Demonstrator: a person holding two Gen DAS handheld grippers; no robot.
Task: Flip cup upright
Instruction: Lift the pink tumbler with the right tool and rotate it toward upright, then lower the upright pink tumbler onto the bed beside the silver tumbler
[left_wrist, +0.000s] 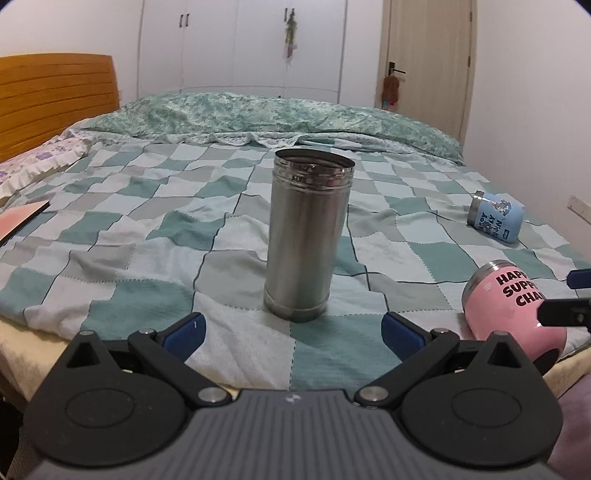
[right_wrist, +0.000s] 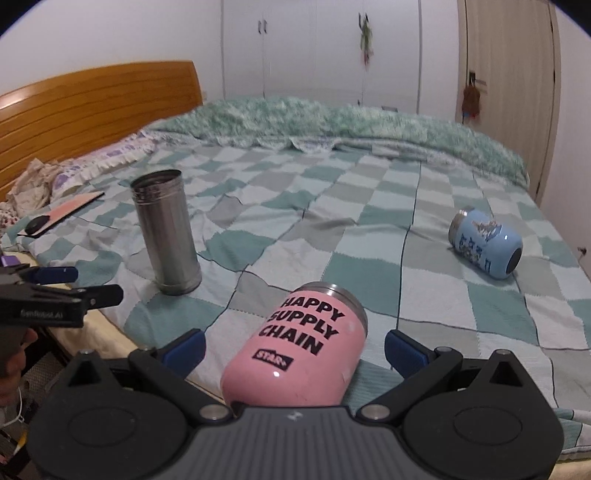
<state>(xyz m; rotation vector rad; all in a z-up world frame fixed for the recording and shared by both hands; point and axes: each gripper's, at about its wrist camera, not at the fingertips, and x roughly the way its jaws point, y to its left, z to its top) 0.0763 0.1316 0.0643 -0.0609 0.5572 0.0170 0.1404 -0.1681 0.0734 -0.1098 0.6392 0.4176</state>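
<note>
Blue-padded fingers of the right gripper (right_wrist: 294, 350) stand spread wide, holding nothing, with the pink cup (right_wrist: 295, 347) lying on its side between them and touching neither pad; its steel rim points away from the camera toward the middle of the bed, and its base sits close under the gripper body. The left gripper (left_wrist: 293, 332) is likewise spread and empty, facing the steel tumbler (left_wrist: 308, 236), which stands upright, mouth up, on the checked blanket (left_wrist: 129, 221) just beyond its fingertips. The step in hand looks to be the grasp on the pink cup. To do it well, I would judge that the right gripper should go forward until the pads sit across the widest part of the body, near the middle of the printed lettering, then close squarely so the round, glossy wall cannot squirm out sideways. The blanket is soft and rumpled, so the cup may roll as a pad touches it; both pads should meet it together. Once held, it wants lifting clear before turning, rim upward, and setting down on a flatter patch, since a fold under the base could tip it. Farther off to the right, a light blue cup (right_wrist: 485, 245) also lies on its side, well apart from the pink one.
</note>
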